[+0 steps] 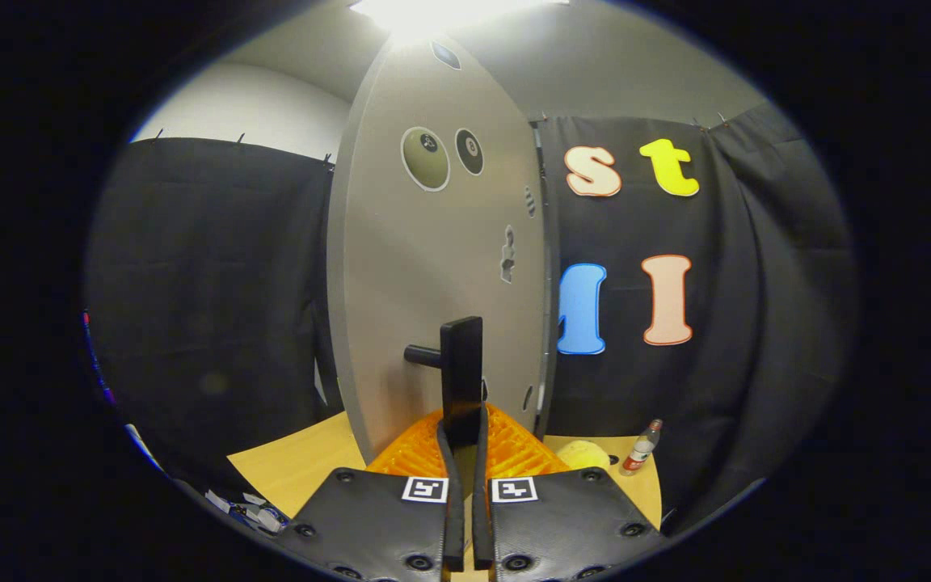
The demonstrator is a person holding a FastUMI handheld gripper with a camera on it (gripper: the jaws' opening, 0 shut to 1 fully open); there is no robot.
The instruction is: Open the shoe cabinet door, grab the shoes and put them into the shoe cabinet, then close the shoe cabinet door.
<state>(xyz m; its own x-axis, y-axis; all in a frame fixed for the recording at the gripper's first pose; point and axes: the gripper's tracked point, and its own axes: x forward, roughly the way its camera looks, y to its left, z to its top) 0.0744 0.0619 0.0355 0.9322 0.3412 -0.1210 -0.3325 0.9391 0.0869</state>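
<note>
The grey shoe cabinet door (433, 267) stands right in front of me, swung partly out, with round stickers near its top. Its black bar handle (462, 376) sticks out on a short stub. My gripper (462, 436) is shut on the lower end of that handle, both fingers pressed against its sides. Just beyond the fingers, at the foot of the door, lies an orange ribbed thing (506, 453). Its full shape is hidden by the fingers.
The wooden table top (304, 473) runs left and right of the door. To the right stand a small bottle (642, 449) and a yellow round object (583, 454). Loose white scraps (247, 505) lie at the table's near left edge.
</note>
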